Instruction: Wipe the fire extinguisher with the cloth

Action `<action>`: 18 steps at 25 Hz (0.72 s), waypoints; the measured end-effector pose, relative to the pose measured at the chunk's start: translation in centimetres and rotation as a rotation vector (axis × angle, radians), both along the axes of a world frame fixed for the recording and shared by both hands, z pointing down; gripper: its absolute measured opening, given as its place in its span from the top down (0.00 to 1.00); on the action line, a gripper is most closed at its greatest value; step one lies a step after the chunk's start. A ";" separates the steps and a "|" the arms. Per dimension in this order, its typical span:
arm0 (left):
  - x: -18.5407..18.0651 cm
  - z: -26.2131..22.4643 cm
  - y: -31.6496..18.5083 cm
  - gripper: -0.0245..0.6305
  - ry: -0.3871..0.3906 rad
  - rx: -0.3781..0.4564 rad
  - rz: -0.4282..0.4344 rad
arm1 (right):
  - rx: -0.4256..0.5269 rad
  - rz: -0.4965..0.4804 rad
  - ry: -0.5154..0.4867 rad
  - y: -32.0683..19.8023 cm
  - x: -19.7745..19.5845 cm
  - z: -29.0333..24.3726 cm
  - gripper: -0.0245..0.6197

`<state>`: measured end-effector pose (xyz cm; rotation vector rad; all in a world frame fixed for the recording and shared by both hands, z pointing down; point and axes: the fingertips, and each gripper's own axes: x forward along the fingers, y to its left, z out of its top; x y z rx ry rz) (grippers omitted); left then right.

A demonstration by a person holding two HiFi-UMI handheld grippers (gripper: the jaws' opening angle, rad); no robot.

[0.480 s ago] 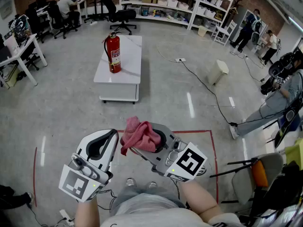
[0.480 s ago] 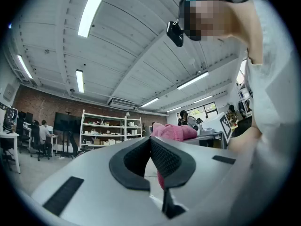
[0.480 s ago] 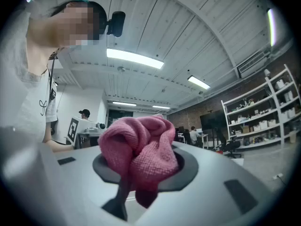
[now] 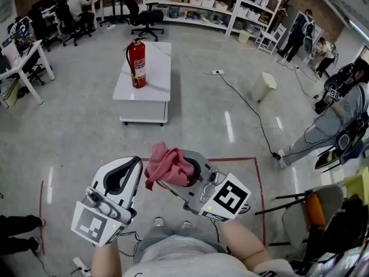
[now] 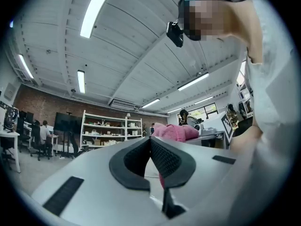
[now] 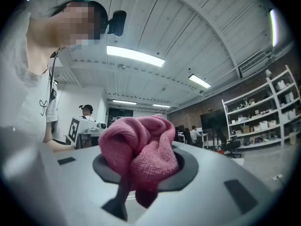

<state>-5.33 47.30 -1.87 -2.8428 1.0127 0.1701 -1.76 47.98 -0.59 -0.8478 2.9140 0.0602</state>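
Note:
A red fire extinguisher (image 4: pixel 136 63) stands upright on a white low table (image 4: pixel 154 90), far ahead in the head view. Bunched in the jaws of my right gripper (image 4: pixel 176 175) is a pink cloth (image 4: pixel 168 165), which also fills the middle of the right gripper view as the same pink cloth (image 6: pixel 139 157). My left gripper (image 4: pixel 128 172) is held close beside it, its jaws shut and empty (image 5: pixel 151 159). Both grippers point upward near my body, well short of the table.
A red tape line (image 4: pixel 230 160) marks the floor around me. A cable (image 4: pixel 248 105) runs across the floor to the right, near a small white bin (image 4: pixel 264 86). People stand at the right; desks, chairs and shelves line the back of the room.
The view has shifted slightly; the table and extinguisher sit a touch higher in frame. Both grippers keep their pose and the cloth stays held.

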 end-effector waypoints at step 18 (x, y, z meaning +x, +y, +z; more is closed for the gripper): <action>-6.9 4.0 -9.8 0.95 0.003 0.001 -0.027 | 0.004 -0.006 0.049 -10.1 -5.9 3.9 0.74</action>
